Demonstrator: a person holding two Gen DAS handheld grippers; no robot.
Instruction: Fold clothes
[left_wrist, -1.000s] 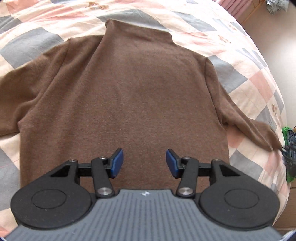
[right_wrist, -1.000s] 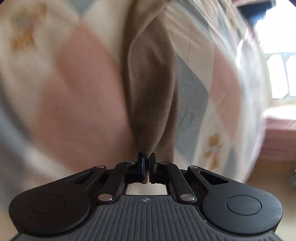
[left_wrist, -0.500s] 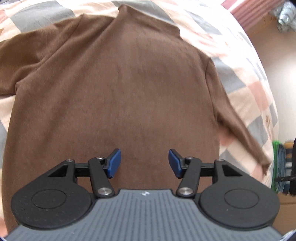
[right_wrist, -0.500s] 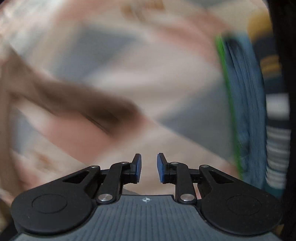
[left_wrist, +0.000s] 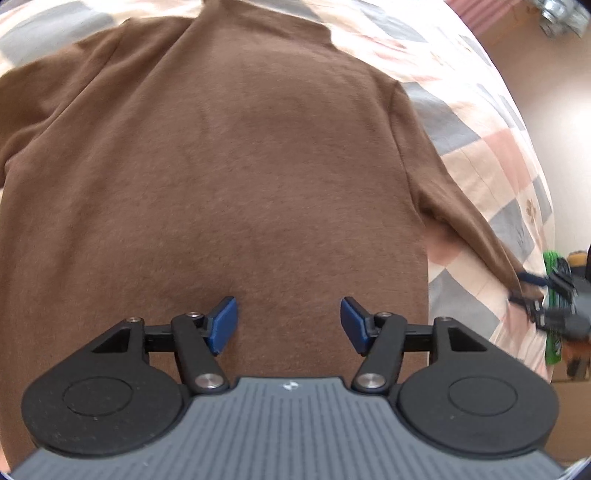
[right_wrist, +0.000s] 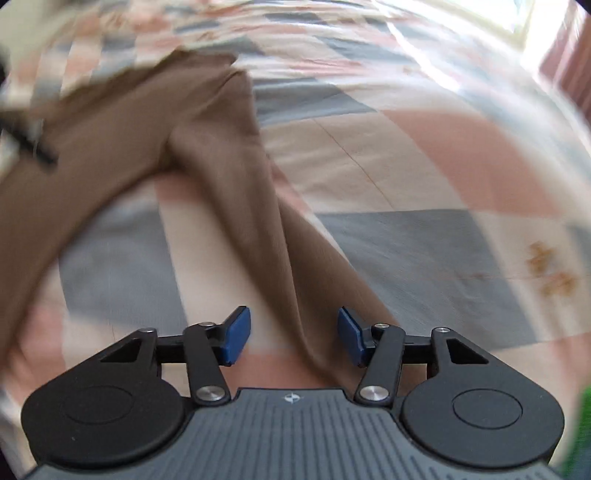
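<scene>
A brown sweater is lying flat on the patchwork-quilted bed, one sleeve trailing toward the bed's edge. Left tongs and right tongs are hovering spread apart, empty. Soft, light knit will likely droop; the cuff looks the surest hold.

No readable words, numbers or brand names appear in either view. The only mark is a small white emblem, shaped like a diamond or pinwheel, printed at the top centre of the grey ribbed body of the left hand-held gripper, and the same emblem in the same place on the right hand-held gripper. It carries no letters.
</scene>
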